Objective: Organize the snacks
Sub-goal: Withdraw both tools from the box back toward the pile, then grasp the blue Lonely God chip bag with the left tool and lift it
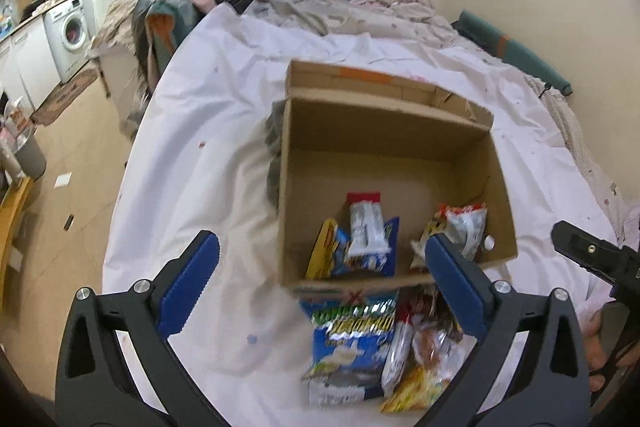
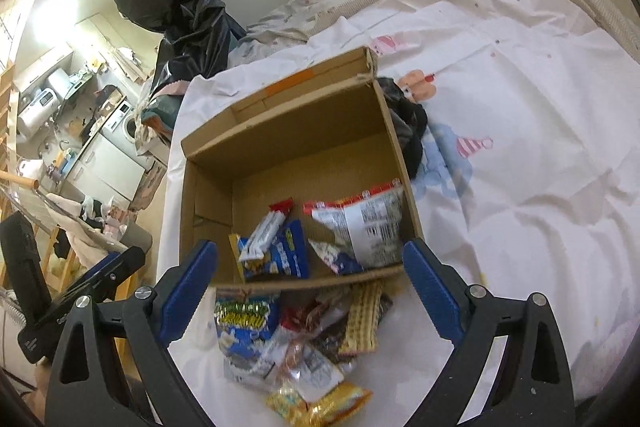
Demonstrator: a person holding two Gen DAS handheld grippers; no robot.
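Cardboard box [image 1: 384,147] open on white sheet [image 1: 192,155], several snack packets [image 2: 360,231] inside at near wall. Loose snack pile [image 2: 304,339] on sheet just in front of box, between both grippers' fingers. Left gripper [image 1: 320,279] spread wide, nothing held. Right gripper [image 2: 310,287] likewise spread, empty, w/ pile directly below

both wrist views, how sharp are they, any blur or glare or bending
Left wrist view: cardboard box and loose snack packets smeared by motion blur, edges bowed by the fisheye. Right wrist view: a little sharper, with blown-out glare in the kitchen area at upper left.
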